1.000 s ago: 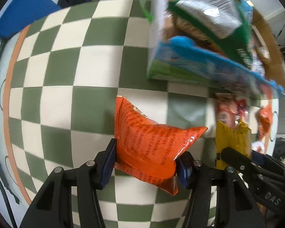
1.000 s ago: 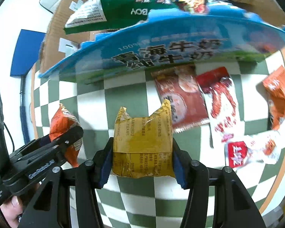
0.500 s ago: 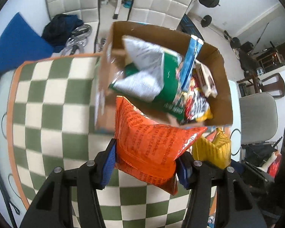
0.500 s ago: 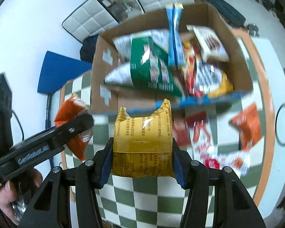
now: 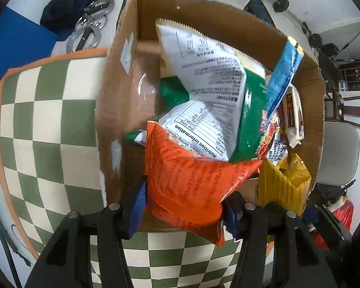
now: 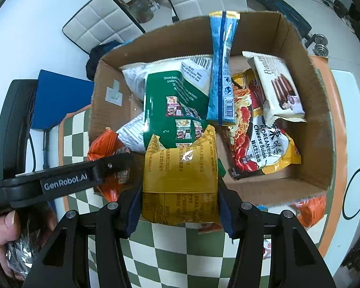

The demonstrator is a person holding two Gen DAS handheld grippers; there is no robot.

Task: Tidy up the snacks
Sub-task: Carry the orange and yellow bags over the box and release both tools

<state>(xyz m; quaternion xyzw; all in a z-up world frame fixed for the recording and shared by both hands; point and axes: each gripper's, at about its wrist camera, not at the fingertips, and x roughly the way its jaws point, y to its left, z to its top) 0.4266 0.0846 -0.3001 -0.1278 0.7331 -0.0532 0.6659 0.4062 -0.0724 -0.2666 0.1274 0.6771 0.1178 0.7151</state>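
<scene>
Seen from above, the left gripper [image 5: 184,206] is beginning to ease apart with its blue pads against both sides of an orange snack bag [image 5: 192,180], hanging over the near-left corner of an open cardboard box [image 5: 112,110]. Beside it, the right gripper [image 6: 178,204] pinches a yellow snack packet [image 6: 180,175] over the box's near edge. The box sits on a green-and-cream checkered tablecloth [image 5: 50,120] and holds 5 visible packets, among them a green bag [image 6: 172,105] and a noodle pack [image 6: 259,141].
</scene>
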